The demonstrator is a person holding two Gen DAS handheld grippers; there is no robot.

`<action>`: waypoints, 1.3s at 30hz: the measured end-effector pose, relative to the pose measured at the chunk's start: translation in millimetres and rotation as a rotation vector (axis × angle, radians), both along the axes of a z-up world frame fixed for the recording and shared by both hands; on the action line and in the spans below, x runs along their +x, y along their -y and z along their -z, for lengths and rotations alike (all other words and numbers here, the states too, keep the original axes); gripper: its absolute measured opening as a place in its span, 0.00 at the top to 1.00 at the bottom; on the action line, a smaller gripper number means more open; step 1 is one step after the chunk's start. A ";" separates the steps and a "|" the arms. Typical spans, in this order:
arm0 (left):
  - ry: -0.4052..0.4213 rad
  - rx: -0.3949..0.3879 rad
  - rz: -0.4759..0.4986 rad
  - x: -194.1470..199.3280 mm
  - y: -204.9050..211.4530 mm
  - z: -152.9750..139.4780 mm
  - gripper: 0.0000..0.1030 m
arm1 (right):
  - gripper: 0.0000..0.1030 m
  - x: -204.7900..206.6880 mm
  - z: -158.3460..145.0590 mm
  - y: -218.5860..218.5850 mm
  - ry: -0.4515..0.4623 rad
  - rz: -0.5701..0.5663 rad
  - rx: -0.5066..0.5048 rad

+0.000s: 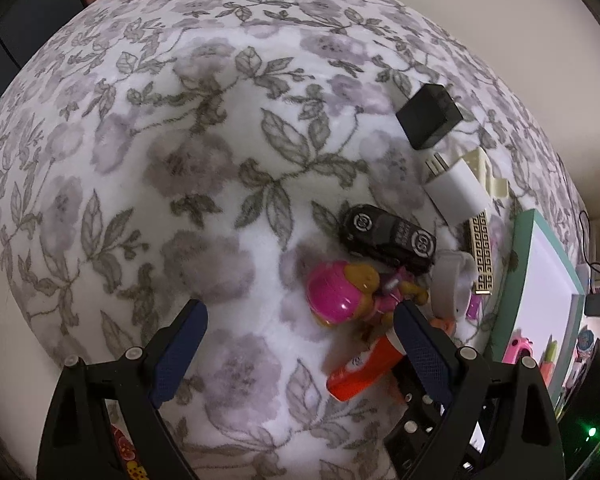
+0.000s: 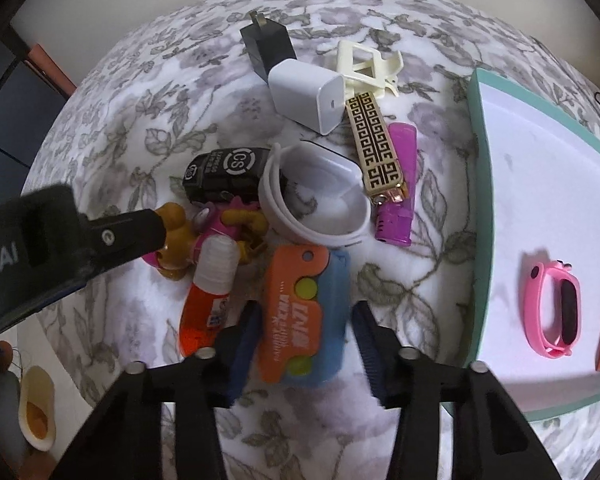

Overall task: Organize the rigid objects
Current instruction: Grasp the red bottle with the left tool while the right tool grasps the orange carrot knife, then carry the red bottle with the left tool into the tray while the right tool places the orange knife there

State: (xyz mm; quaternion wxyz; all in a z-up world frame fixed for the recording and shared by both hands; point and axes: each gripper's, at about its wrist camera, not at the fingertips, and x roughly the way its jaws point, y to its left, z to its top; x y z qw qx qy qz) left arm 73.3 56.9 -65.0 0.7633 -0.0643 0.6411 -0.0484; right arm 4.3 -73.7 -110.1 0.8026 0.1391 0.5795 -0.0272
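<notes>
Floral fabric (image 1: 148, 184) in grey and mauve covers the soft surface that carries a heap of small things, and a teal-rimmed white tray (image 2: 476, 208) sits at its right with a pink wristband (image 2: 554, 310) lying inside. On the right, the hand-held gripper (image 2: 306, 344) points steeply down with its dark blue pads on either side of an orange and blue toy (image 2: 300, 316); the jaws are partly closed around it, but whether the pads press on it cannot be told. Beside that toy lie an orange tube (image 2: 206, 300), a pink figure (image 1: 340, 296), a black toy car (image 1: 388, 238), a white band (image 2: 314, 196), a purple lighter (image 2: 396, 188) and two plug chargers. On the left, the other hand-held gripper (image 1: 300, 344) hangs wide open over bare fabric, holding nothing.
</notes>
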 end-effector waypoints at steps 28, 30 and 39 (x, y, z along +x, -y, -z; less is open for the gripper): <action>-0.071 -0.033 0.174 -22.5 42.7 14.4 0.53 | 0.56 -46.7 -4.0 43.3 -0.084 0.059 0.075; -0.074 -0.036 0.192 -23.6 49.3 16.0 0.61 | 0.56 -37.4 -1.2 36.9 -0.084 0.060 0.070; -0.097 -0.018 0.219 -21.8 63.2 30.3 0.69 | 0.56 -30.0 0.6 32.7 -0.080 0.051 0.058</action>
